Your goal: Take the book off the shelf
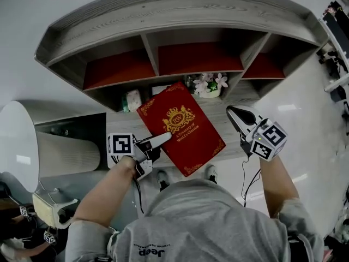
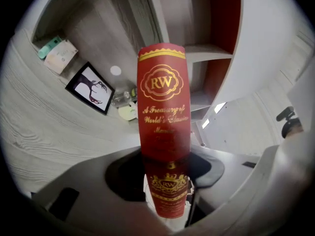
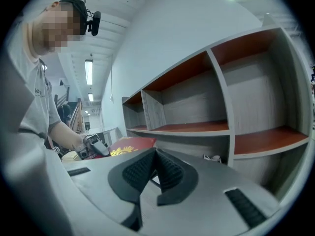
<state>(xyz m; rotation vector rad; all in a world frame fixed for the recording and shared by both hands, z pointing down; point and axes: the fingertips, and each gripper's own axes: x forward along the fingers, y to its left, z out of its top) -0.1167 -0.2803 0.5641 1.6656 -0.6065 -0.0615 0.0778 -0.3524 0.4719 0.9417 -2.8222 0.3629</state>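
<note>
A red book (image 1: pixel 182 127) with gold print is off the shelf (image 1: pixel 180 15) and tilted over the grey ledge in front of it. My left gripper (image 1: pixel 163 138) is shut on the book's near left edge. In the left gripper view the book (image 2: pixel 162 97) stands up from between the jaws of that gripper (image 2: pixel 167 181), its cover facing the camera. My right gripper (image 1: pixel 232 112) hovers to the right of the book, apart from it, pads together and empty. In the right gripper view that gripper (image 3: pixel 155 168) points at the shelf, with the book (image 3: pixel 130 145) at its left.
A small pot of flowers (image 1: pixel 210 86) stands on the ledge just behind the book. A pale green box (image 1: pixel 132 100) and a framed black-and-white picture (image 2: pixel 91 87) sit further left. The shelf compartments have red floors. A white round object (image 1: pixel 16 141) is at the left.
</note>
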